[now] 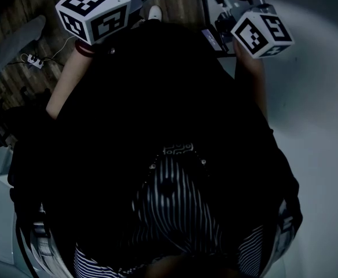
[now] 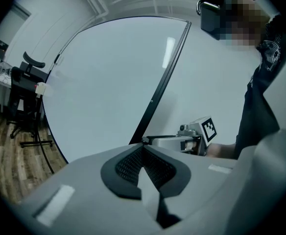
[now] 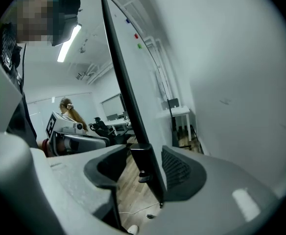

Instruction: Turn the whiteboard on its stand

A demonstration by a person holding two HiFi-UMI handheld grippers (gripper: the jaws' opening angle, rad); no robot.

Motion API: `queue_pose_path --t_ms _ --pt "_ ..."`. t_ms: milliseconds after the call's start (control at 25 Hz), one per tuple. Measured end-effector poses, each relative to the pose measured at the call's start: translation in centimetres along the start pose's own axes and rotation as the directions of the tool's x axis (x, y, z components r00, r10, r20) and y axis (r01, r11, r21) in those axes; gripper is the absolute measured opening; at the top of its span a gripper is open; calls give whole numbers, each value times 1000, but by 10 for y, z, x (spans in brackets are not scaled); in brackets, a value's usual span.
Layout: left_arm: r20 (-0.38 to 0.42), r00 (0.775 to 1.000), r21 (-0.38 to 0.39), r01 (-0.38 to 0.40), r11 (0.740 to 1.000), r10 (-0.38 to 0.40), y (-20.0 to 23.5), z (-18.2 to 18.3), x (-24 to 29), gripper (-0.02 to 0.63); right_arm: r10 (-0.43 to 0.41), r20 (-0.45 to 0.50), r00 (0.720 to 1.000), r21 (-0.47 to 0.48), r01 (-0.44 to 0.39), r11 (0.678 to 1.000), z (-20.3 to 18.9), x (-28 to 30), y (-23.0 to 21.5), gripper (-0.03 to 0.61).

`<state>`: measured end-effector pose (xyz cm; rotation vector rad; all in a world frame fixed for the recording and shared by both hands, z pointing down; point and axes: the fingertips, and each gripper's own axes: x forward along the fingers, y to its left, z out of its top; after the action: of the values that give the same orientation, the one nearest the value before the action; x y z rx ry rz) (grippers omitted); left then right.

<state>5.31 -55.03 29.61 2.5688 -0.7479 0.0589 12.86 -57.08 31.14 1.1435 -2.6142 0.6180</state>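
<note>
The whiteboard [image 2: 108, 82] is a big pale panel in a thin black frame [image 3: 126, 82], with small coloured magnets near its top. In the left gripper view my left gripper [image 2: 143, 153] has its pads drawn together on the lower end of that frame edge. My right gripper [image 3: 143, 166] is open with the same edge between its pads; a gap shows beside the left pad. Each gripper shows in the other's view: the right gripper [image 2: 197, 137] and the left gripper [image 3: 67, 133]. In the head view only the marker cubes show, the left [image 1: 92, 11] and the right [image 1: 263, 33]; my dark torso hides the jaws.
A black office chair [image 2: 28, 77] stands on the wooden floor [image 2: 11, 165] beyond the board. A white desk [image 3: 179, 112] stands by the wall. Another person [image 3: 67, 106] is in the background, and a cable [image 3: 133, 212] lies on the floor below.
</note>
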Motion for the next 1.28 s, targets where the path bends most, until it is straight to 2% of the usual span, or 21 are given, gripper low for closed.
queue_pose_path --t_ms 240,440,600,760,960,1080,1280 --pt "-30 1000 -20 -5 1000 4 -6 -3 -5 -3 0 -7 1000 -17 -1 1000 8 4 2 236" --pt "-42 999 -27 -33 999 32 3 -2 -13 -3 -4 -31 1000 -73 1 997 10 20 5 243" --pt "-47 998 -29 -50 998 49 9 0 -17 -2 31 -68 997 -105 -38 994 6 37 12 244" --pt "-49 997 -28 -60 998 59 20 -13 -6 -2 34 -96 995 -162 -49 986 -10 57 0 244" --pt "-34 995 11 -92 996 93 4 -36 2 -2 13 -97 995 -178 -30 984 -49 47 -11 242" --pt "-22 993 9 -116 993 116 5 -38 1 -2 -15 -92 996 -189 -3 982 -52 49 -21 195" --pt "-11 990 16 -143 990 143 -1 -51 -7 -3 -48 -77 996 -219 30 975 -67 34 -20 179"
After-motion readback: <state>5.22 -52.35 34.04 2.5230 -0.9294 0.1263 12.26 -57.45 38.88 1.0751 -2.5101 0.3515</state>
